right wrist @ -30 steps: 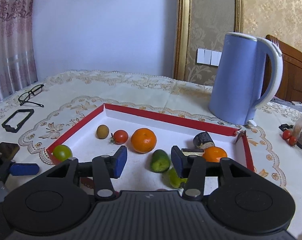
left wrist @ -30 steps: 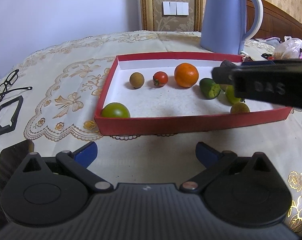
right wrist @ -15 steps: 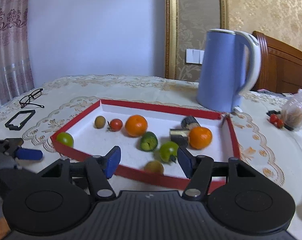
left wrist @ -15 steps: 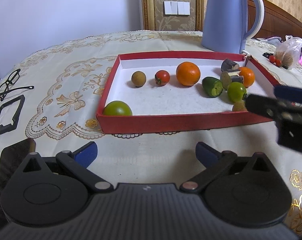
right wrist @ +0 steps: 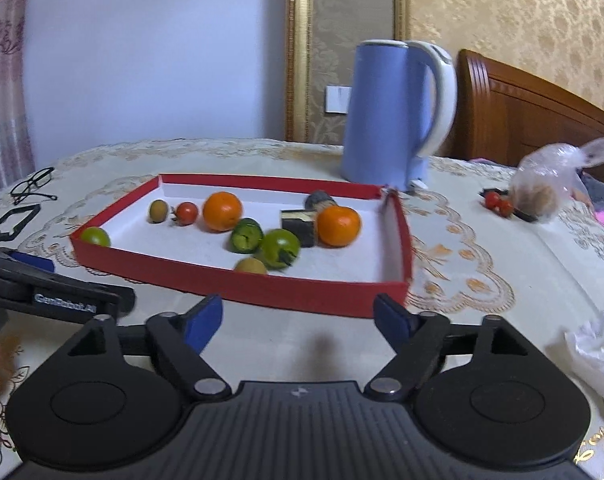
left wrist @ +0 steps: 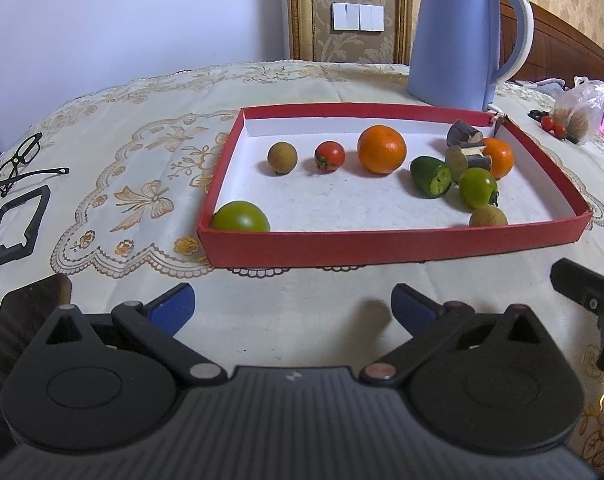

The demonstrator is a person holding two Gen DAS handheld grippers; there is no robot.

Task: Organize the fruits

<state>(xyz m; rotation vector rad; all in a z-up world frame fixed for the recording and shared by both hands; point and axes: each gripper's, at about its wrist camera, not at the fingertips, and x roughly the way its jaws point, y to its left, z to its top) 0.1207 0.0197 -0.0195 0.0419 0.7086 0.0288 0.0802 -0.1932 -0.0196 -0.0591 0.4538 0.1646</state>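
Glasses (left wrist: 21, 164) and a black frame (left wrist: 15, 222) lie at far left on the tabletop (left wrist: 141, 128), clear of the work. Left claw (left wrist: 293, 307) hovers short of the red tray (left wrist: 382, 246), jaws wide, nothing between them; probably parked so the other has room. Fruits all lie in the tray: green tomato (left wrist: 241, 217) in the near left corner, then brown fruit (left wrist: 282, 157), red tomato (left wrist: 330, 155) and orange (left wrist: 381, 149) in a row, likely already sorted; the right end is bunched. Right claw (right wrist: 297, 322) sits outside the near wall, jaws just been opening, empty. Kettle (right wrist: 386, 112) stands behind the tray
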